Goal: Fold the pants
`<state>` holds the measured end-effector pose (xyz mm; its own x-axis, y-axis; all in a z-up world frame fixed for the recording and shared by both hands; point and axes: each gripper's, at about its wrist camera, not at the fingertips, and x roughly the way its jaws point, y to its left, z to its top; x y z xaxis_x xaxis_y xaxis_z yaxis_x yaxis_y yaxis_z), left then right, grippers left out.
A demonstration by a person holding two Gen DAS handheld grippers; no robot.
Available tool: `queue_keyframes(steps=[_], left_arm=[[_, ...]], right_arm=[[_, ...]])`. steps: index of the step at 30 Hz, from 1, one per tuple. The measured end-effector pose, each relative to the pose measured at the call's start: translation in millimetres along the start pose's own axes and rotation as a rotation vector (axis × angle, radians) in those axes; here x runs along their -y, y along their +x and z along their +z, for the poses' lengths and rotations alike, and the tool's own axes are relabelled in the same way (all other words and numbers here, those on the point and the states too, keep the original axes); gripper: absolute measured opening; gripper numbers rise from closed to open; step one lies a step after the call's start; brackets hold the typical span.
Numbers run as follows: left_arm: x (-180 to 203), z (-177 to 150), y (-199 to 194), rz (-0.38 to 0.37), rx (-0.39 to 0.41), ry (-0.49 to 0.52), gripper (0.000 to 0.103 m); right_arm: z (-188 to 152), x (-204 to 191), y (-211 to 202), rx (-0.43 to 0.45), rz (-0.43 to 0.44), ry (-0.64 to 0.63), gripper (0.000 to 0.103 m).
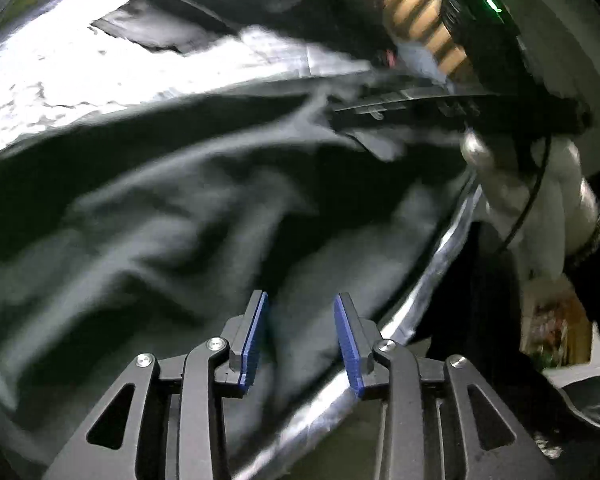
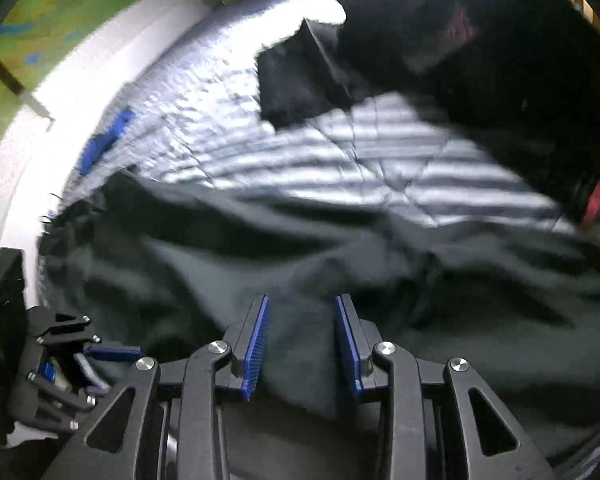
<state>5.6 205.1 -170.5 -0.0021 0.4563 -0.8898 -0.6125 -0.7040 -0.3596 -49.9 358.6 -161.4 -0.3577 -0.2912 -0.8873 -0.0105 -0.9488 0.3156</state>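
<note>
You had the pants (image 1: 148, 208) spread in a rumpled dark heap over the near part of the bed (image 1: 60, 64), its silvery quilted cover showing bare beyond them, and both tools pointed steeply down at the cloth. Your left tool (image 1: 300, 336) hung over the garment's border right at the near edge of the bed; its blue pads stood partly apart with a ridge of fabric running between them, but the blur did not let me tell whether they pressed on it. Your right tool (image 2: 302, 340) was in the same posture further along that near edge, jaws partly spread with dark cloth rising into the gap, and again I could not tell if it pinched. Your gloved hand (image 1: 532, 200) on the right tool showed at the right of the left wrist view. A second dark garment (image 2: 480, 52), with a flat dark piece (image 2: 296, 80) beside it, lay toward the far side of the bed, well apart from the pants. As I judged it, the folding was barely begun: the cloth was creased all over, no clean fold line showed, and smoothing plus every fold were left to do.
</note>
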Motion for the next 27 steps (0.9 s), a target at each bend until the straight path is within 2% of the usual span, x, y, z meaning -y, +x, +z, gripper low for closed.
queue_keyframes(steps=[2, 3, 4, 5, 7, 10, 12, 14, 16, 18, 20, 21, 22, 23, 25, 27], left_arm=[[5.8, -8.5, 4.7, -0.016, -0.015, 0.035, 0.044], [8.2, -12.7, 3.0, -0.021, -0.029, 0.047, 0.047], [8.8, -18.0, 2.8, -0.041, -0.065, 0.048, 0.049], [8.0, -23.1, 0.6, -0.043, -0.084, 0.045, 0.049], [2.3, -32.7, -7.9, -0.054, -0.081, 0.006, 0.049], [-12.1, -48.2, -36.9, -0.067, 0.011, -0.066, 0.05], [-28.4, -60.2, -63.8, 0.002, 0.107, -0.116, 0.05], [-60.7, -77.0, -92.1, 0.047, 0.196, -0.225, 0.051], [-100.6, -100.1, -118.8, 0.09, 0.275, -0.365, 0.053], [-149.4, -134.7, -147.2, 0.214, 0.34, -0.506, 0.054], [-193.7, -169.4, -163.6, 0.295, 0.376, -0.656, 0.055], [-215.3, -187.5, -167.5, 0.321, 0.368, -0.742, 0.056], [-239.5, -210.2, -170.1, 0.327, 0.346, -0.838, 0.056], [-253.1, -224.0, -171.1, 0.313, 0.338, -0.888, 0.056], [-260.4, -239.6, -183.5, 0.309, 0.379, -0.916, 0.056], [-252.6, -236.1, -199.7, 0.32, 0.435, -0.866, 0.058]], right_arm=[[8.6, 11.6, 11.6, 0.01, -0.098, -0.006, 0.014], [12.8, 19.2, 7.5, 0.035, -0.132, 0.009, 0.011], [16.6, 24.9, 2.5, 0.056, -0.151, 0.038, 0.016], [18.7, 27.8, -2.9, 0.075, -0.154, 0.058, 0.016], [19.1, 29.1, -13.6, 0.094, -0.089, 0.068, 0.018], [10.3, 18.8, -23.1, 0.106, -0.039, 0.043, 0.025], [1.3, 9.5, -23.0, 0.108, 0.001, 0.026, 0.031], [-5.5, -1.3, -14.2, 0.085, 0.01, -0.001, 0.031], [-9.9, -9.5, 2.0, 0.038, -0.029, -0.038, 0.031], [-15.0, -12.7, 11.7, 0.027, -0.088, -0.067, 0.031], [-13.9, -15.3, 10.5, 0.025, -0.104, -0.073, 0.031], [-13.3, -15.4, 8.2, 0.022, -0.099, -0.064, 0.031], [-12.2, -14.5, 4.1, 0.027, -0.08, -0.049, 0.031], [-12.6, -12.1, -3.6, 0.044, -0.052, -0.029, 0.031], [-15.0, -3.2, -26.3, 0.094, -0.017, 0.02, 0.032], [-23.1, 16.4, -56.5, 0.168, -0.025, 0.092, 0.04]])
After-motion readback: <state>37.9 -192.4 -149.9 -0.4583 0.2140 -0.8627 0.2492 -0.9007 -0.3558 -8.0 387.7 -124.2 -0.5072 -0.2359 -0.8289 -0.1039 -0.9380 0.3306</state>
